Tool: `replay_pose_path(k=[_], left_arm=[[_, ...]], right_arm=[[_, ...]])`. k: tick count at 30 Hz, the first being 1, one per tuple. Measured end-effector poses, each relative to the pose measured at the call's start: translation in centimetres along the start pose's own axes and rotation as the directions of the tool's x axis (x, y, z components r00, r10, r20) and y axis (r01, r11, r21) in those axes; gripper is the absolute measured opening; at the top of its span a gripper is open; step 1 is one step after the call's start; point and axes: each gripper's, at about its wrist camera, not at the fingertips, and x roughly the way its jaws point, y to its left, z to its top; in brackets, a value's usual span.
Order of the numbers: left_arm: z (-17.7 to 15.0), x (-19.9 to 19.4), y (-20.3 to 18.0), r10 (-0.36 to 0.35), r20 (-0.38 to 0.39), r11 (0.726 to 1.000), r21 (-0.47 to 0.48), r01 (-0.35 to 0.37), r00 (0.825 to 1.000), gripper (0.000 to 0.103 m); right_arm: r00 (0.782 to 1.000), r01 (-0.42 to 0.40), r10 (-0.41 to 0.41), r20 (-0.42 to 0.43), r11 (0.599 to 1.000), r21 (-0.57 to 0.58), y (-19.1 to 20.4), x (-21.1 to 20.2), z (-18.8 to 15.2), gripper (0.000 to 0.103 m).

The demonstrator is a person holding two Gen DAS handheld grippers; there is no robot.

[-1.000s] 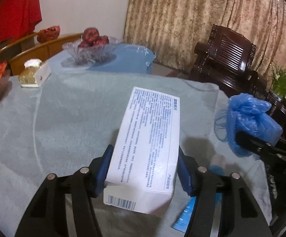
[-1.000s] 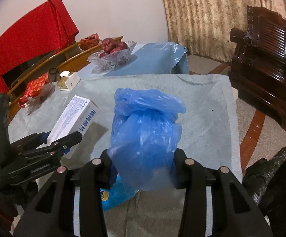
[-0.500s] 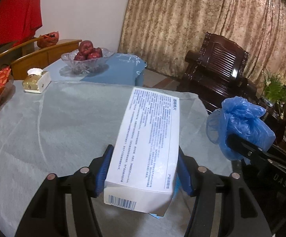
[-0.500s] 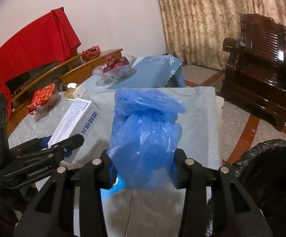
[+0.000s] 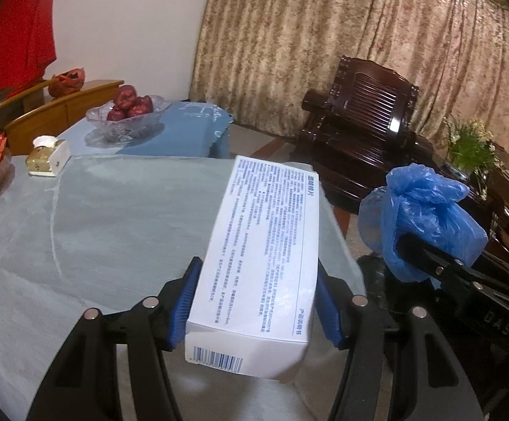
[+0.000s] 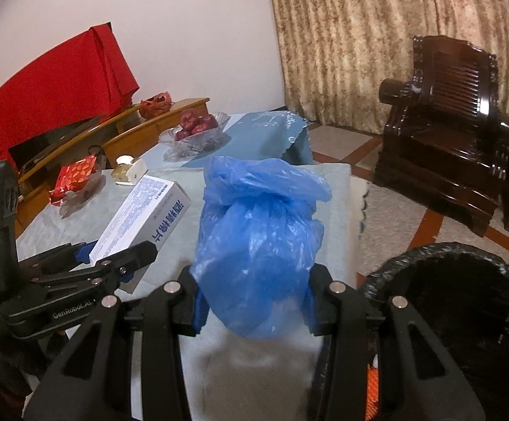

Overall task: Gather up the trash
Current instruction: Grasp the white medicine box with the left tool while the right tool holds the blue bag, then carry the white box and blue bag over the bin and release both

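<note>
Blk gripper [image 5: 256,301], blue pads, silver screws

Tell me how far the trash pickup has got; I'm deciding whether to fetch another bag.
Picked up: the white box is clamped in the left tool, the blue bag in the right tool. Neither is in the black-lined bin yet. Dropping both in remains.

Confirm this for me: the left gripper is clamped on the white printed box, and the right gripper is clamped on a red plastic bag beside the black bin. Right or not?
Not quite. The colour is wrong: the plastic bag in the right gripper is blue, as the right wrist view shows. The rest holds: the left gripper is clamped on the white printed box, and the black bin sits beside the bag.
</note>
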Motion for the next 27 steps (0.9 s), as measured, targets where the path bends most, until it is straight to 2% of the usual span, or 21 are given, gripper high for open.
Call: replay_pose_path(k=[12,27], left_arm=[[-0.2,-1.2,-7.1,-0.084,0.021,0.994,0.076,0.082,0.996,0.059],[-0.9,-1.5,-15.1,-0.204,0.011,0.966,0.165,0.200,0.979,0.059]], right_arm=[[0.993,0.100,-0.103,0.061,0.993,0.056,-5.2,-5.7,-1.2,0.039],[0.964,0.240,-0.252,0.080,0.961,0.134,-11.3,-11.1,-4.5,0.039]])
